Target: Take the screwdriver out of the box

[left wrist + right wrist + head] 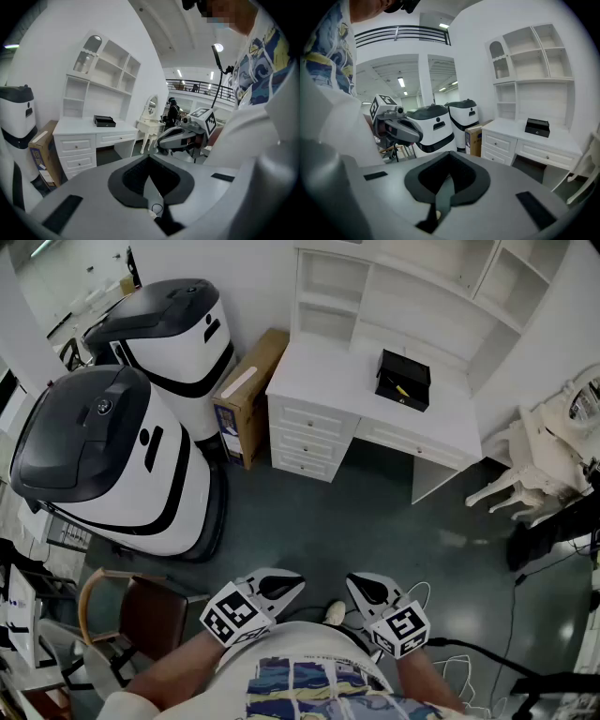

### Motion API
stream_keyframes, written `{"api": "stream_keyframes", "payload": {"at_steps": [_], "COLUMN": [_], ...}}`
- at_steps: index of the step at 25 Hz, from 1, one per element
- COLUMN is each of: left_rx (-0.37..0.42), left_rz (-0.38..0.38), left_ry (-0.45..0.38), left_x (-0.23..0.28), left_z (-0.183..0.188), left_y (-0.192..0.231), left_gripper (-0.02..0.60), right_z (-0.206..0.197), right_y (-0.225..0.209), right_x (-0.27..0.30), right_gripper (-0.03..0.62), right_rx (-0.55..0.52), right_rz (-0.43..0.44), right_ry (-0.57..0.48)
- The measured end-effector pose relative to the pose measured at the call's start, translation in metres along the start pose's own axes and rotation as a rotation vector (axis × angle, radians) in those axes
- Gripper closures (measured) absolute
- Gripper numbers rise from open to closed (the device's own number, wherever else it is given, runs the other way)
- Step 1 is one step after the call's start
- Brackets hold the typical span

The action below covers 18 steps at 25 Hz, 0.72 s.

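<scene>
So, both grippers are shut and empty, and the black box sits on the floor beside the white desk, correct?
No: the head view shows the black box on top of the white desk, not on the floor. The left gripper and right gripper are indeed shut and empty.

The box is black, and the screwdriver in it shows yellow. The desk is white. The machines are white with black tops and stripes. The carton is brown. The shirt is white with a blue-and-yellow print.
</scene>
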<state>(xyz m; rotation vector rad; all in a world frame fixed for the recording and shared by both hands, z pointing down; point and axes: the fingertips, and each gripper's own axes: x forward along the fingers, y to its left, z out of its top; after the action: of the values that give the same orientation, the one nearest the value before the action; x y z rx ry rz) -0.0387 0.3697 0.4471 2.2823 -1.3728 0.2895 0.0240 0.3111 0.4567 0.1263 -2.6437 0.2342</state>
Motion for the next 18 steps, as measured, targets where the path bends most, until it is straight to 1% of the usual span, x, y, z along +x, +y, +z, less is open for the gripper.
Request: {"api": "stream_keyframes", "payload": {"at_steps": [5,10,13,18], "left_rx": [0.009,0.022,0.029,0.032], "left_rz": [-0.007,-0.079,-0.120,-0.136], "left_ry": [-0.004,-0.007,-0.012,-0.014], "left_x": [-0.039,-0.050,-0.051,-0.036], "left_z": [-0.019,-0.029,-0.028,-0.020], "left_y": [0.021,0.018,0.019,0.032], "left_gripper": [0.569,0.569,0.569,0.568], "right_z": [0.002,0.006,0.008,0.007], "right_y": [0.031,0.049,0.051,0.037], "right_x": [0.031,0.041,0.041,0.042], "right_gripper": [0.571,0.571,0.569,0.564], "right_rx": [0.000,0.014,0.039,0.057], "right_rz": [-0.016,-0.048,-0.063,-0.085], "right_ry": [0.018,0.032,0.037,0.045]}}
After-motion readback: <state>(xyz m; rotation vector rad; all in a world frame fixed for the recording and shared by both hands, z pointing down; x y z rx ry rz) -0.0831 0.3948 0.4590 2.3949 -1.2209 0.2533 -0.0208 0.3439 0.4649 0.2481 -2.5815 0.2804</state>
